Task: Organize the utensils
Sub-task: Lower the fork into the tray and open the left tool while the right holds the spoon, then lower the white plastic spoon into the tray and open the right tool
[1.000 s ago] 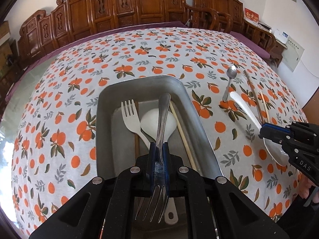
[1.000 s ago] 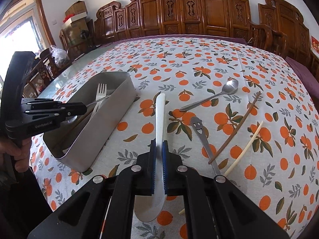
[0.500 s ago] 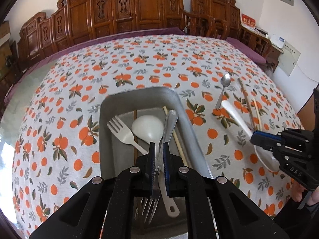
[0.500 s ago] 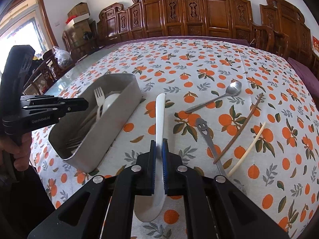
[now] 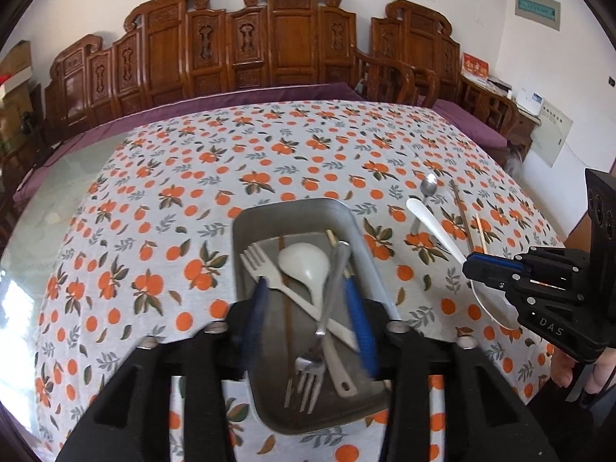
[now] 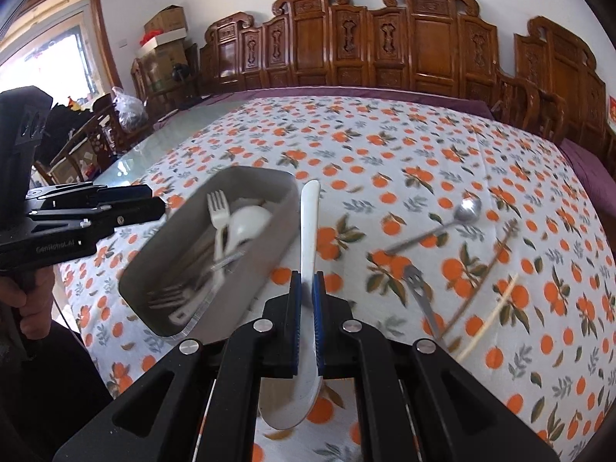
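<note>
A grey metal tray [image 5: 356,227] [image 6: 269,248] sits on the orange-print tablecloth. In it lie a metal fork [image 5: 321,327], a white plastic fork [image 5: 269,269], a white ladle spoon [image 5: 308,265] and chopsticks. My left gripper [image 5: 308,308] is open above the tray, with the metal fork lying loose below it. My right gripper [image 6: 307,296] is shut on a white spoon [image 6: 310,215] and holds it above the cloth, right of the tray; it shows in the left wrist view [image 5: 492,269].
On the cloth to the right lie a metal spoon [image 6: 458,215], a metal smiley fork [image 6: 421,296], a brown chopstick [image 6: 496,254] and a pale chopstick [image 6: 496,308]. Carved wooden chairs [image 5: 269,46] line the table's far side.
My left gripper opened and let the metal fork drop into the tray, then drew back and up. My right gripper lifted the white spoon and moved it toward the tray.
</note>
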Demonstrator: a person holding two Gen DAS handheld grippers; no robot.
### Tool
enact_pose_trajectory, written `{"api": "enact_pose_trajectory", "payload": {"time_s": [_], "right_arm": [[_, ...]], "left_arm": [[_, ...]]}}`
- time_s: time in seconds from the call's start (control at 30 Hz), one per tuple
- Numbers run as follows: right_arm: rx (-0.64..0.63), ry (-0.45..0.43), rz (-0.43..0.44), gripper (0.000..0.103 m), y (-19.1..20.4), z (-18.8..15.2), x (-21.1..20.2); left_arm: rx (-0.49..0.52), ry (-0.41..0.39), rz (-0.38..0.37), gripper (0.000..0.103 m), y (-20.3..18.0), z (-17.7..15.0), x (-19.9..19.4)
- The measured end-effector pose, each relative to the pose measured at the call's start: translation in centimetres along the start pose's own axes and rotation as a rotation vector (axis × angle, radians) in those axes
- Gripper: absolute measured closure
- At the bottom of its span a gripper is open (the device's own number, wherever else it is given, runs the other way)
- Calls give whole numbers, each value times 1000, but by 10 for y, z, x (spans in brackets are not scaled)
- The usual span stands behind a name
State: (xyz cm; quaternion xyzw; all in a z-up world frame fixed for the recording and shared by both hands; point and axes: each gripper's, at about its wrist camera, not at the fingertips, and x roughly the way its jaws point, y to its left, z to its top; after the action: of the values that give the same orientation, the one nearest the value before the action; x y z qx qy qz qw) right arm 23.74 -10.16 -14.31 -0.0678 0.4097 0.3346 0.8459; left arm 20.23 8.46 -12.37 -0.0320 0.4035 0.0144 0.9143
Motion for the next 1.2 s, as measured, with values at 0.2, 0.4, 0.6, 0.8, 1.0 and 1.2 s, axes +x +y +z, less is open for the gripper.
{"api": "enact_pose_trajectory", "payload": {"time_s": [0.2,0.4,0.6,0.8,1.0,1.2], "right_arm": [[-2,-14,71,96,30,19,14],[44,-8,154,96,51,33,36],[94,21,192,96,66,38,63],[124,47,210,92,69,37,78],[117,35,203,92,60,35,70],[84,1,156,92,44,28,42]], "left_arm": [[-44,-23,31,35,24,1,-8],[-81,-40,58,35,46,3,-14],[-105,-46,65,35,55,3,-15],[-101,-44,66,35,55,4,-14],[-92,-45,63,35,50,4,-14],[-61,-59,43,35,32,8,-20]]}}
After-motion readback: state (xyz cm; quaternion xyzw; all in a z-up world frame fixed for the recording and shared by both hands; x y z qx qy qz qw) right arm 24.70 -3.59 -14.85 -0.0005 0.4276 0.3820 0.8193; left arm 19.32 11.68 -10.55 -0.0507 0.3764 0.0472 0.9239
